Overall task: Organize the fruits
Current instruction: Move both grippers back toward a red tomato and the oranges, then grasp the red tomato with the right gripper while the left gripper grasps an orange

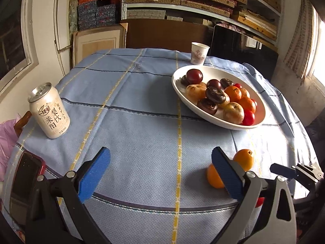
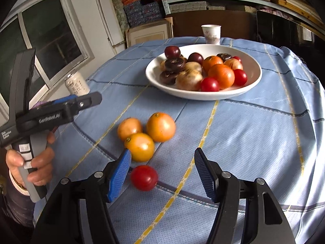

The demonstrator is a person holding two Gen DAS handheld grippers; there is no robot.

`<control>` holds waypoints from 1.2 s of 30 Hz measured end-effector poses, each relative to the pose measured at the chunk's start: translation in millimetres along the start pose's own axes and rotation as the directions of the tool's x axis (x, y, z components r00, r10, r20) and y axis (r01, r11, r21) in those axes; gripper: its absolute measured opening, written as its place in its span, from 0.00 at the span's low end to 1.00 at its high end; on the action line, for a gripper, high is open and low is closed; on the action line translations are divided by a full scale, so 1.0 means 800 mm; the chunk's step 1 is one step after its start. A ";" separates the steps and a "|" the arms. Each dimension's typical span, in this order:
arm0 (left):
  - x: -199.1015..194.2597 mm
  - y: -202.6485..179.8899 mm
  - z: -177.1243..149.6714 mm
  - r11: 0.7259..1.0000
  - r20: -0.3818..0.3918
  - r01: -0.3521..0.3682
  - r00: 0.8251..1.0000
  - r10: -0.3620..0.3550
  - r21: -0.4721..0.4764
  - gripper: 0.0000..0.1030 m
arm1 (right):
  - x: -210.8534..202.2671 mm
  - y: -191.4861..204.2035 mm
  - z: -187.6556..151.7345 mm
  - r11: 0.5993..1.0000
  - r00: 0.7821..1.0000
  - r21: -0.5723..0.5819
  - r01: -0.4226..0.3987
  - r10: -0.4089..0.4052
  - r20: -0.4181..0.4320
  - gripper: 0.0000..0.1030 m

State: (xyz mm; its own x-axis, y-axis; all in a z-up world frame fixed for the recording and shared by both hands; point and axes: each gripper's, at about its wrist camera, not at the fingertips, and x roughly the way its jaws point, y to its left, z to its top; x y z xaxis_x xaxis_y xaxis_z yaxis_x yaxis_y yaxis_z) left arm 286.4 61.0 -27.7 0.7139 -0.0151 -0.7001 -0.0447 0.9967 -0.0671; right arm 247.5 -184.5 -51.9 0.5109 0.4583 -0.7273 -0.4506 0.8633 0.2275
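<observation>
Nearest the right gripper (image 2: 162,167) lies a red tomato (image 2: 144,177), just beside its left pad, and behind it three oranges (image 2: 160,127) sit in a tight group on the tabletop (image 2: 254,142). These four are loose, so I judge they wait to join the sorted fruit in the white bowl (image 2: 251,81) further back. Right gripper is wide released, holding nothing, low over the tomato. Left gripper (image 1: 160,170) is also spread wide and empty, beside the oranges, ready to help.
</observation>
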 end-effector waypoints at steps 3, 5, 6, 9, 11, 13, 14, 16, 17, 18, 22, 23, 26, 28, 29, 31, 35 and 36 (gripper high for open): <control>0.002 0.002 0.000 1.000 -0.006 -0.004 1.000 0.004 -0.002 0.95 | 0.003 0.008 -0.004 1.000 1.000 -0.027 -0.009 0.009 -0.019 0.63; 0.003 0.002 0.000 1.000 -0.008 -0.006 1.000 0.006 -0.004 0.95 | 0.005 0.013 -0.007 0.999 0.999 -0.047 -0.008 0.007 -0.033 0.63; 0.003 0.003 0.000 1.000 -0.008 -0.006 1.000 0.006 -0.007 0.95 | 0.006 0.015 -0.008 0.998 0.999 -0.054 -0.010 0.008 -0.039 0.64; 0.002 0.004 0.000 1.000 -0.008 -0.003 1.000 0.003 -0.010 0.95 | 0.008 0.021 -0.012 0.997 0.998 -0.077 -0.017 0.013 -0.054 0.63; 0.003 0.005 0.000 1.000 -0.011 -0.003 1.000 0.003 -0.011 0.95 | 0.007 0.025 -0.014 0.995 0.999 -0.096 -0.021 0.016 -0.051 0.63; 0.003 0.006 0.000 1.000 -0.013 -0.003 1.000 0.003 -0.014 0.95 | 0.007 0.030 -0.017 0.993 0.999 -0.113 -0.023 0.018 -0.050 0.63; 0.003 0.006 0.000 1.000 -0.013 -0.003 1.000 0.003 -0.016 0.95 | 0.007 0.032 -0.018 0.992 0.999 -0.122 -0.024 0.017 -0.052 0.63; 0.003 0.007 -0.001 1.000 -0.013 -0.003 1.000 0.003 -0.020 0.95 | 0.006 0.034 -0.019 0.991 0.998 -0.130 -0.023 0.016 -0.055 0.63; 0.003 0.007 -0.001 1.000 -0.013 -0.004 1.000 0.004 -0.021 0.95 | 0.006 0.034 -0.020 0.991 0.998 -0.128 -0.024 0.017 -0.055 0.63; 0.002 0.007 -0.001 1.000 -0.013 -0.005 1.000 0.005 -0.020 0.95 | 0.006 0.033 -0.021 0.992 0.998 -0.122 -0.024 0.017 -0.056 0.63; 0.003 0.008 -0.002 1.000 -0.015 -0.006 1.000 0.006 -0.019 0.95 | 0.005 0.026 -0.020 0.997 0.998 -0.079 -0.023 0.019 -0.052 0.63; 0.003 0.008 -0.002 1.000 -0.014 -0.007 1.000 0.007 -0.019 0.95 | 0.004 0.023 -0.020 0.998 0.999 -0.065 -0.022 0.019 -0.050 0.63; 0.003 0.007 -0.002 1.000 -0.016 -0.006 1.000 0.005 -0.018 0.95 | 0.005 0.020 -0.019 0.999 0.999 -0.052 -0.017 0.014 -0.052 0.63; 0.002 0.008 -0.002 1.000 -0.016 -0.006 1.000 0.005 -0.018 0.95 | 0.007 0.021 -0.019 0.998 0.998 -0.057 -0.020 0.017 -0.058 0.63; 0.002 0.008 -0.002 1.000 -0.016 -0.006 1.000 0.006 -0.017 0.95 | 0.008 0.022 -0.019 0.998 0.998 -0.064 -0.023 0.019 -0.066 0.63; 0.002 0.008 -0.002 1.000 -0.016 -0.005 1.000 0.005 -0.018 0.95 | 0.010 0.024 -0.020 0.997 0.997 -0.075 -0.022 0.016 -0.077 0.63; 0.002 0.008 -0.002 1.000 -0.017 -0.007 1.000 0.006 -0.017 0.95 | 0.011 0.027 -0.022 0.996 0.997 -0.085 -0.018 0.011 -0.079 0.63; 0.002 0.008 -0.002 1.000 -0.017 -0.006 1.000 0.006 -0.017 0.95 | 0.011 0.027 -0.022 0.996 0.997 -0.084 -0.018 0.011 -0.079 0.63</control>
State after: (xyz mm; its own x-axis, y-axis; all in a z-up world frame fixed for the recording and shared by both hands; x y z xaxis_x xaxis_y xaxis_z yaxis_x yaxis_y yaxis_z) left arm 286.6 67.0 -30.3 0.7016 -0.0103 -0.7125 -0.0610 0.9954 -0.0744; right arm 229.2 -165.8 -64.8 0.4466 0.4499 -0.7734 -0.5192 0.8343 0.1855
